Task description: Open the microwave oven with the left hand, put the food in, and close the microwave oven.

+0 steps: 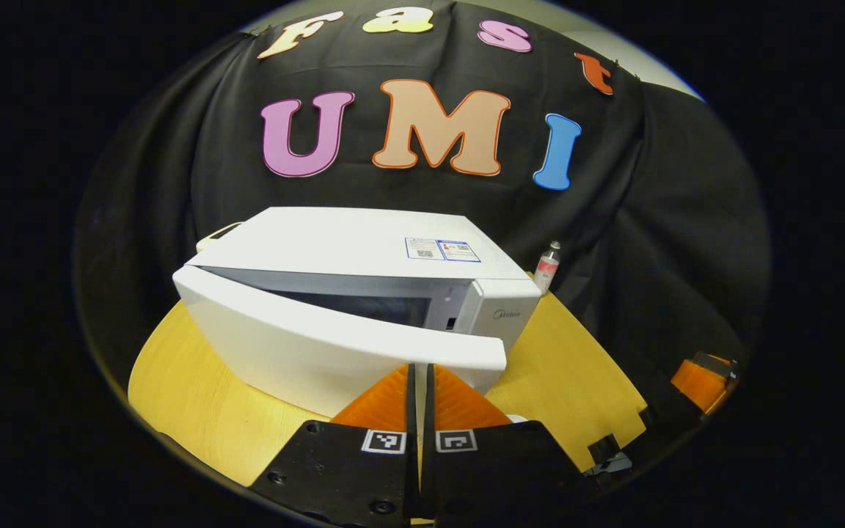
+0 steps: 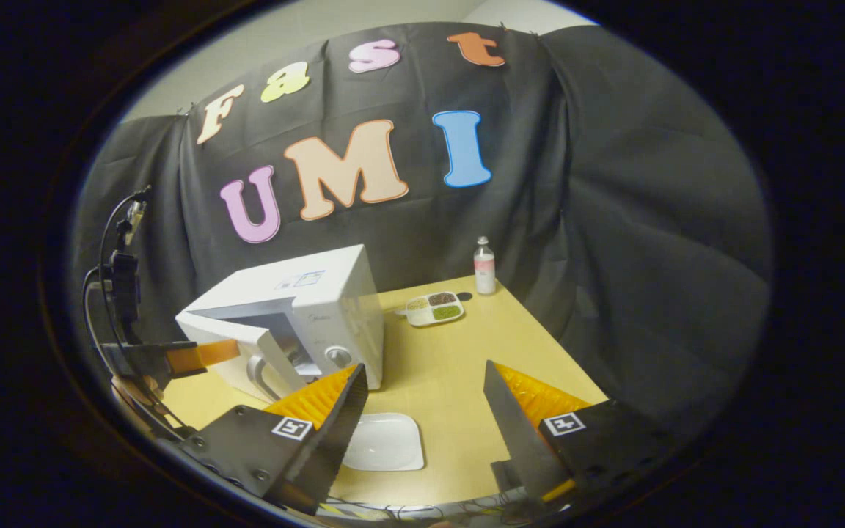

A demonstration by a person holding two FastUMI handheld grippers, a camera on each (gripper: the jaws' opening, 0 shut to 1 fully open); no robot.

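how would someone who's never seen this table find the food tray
Start at the white microwave on the yellow table. Look past its right side toward the cloth wall, where a small bottle stands. The food tray lies just left of that bottle: flat, white, with compartments of green and brown food, unlike the plain plate nearer the right gripper.

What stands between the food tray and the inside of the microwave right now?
The microwave door: it is only partly open and slants across the opening. Between the open right gripper and the food tray lies only bare table.
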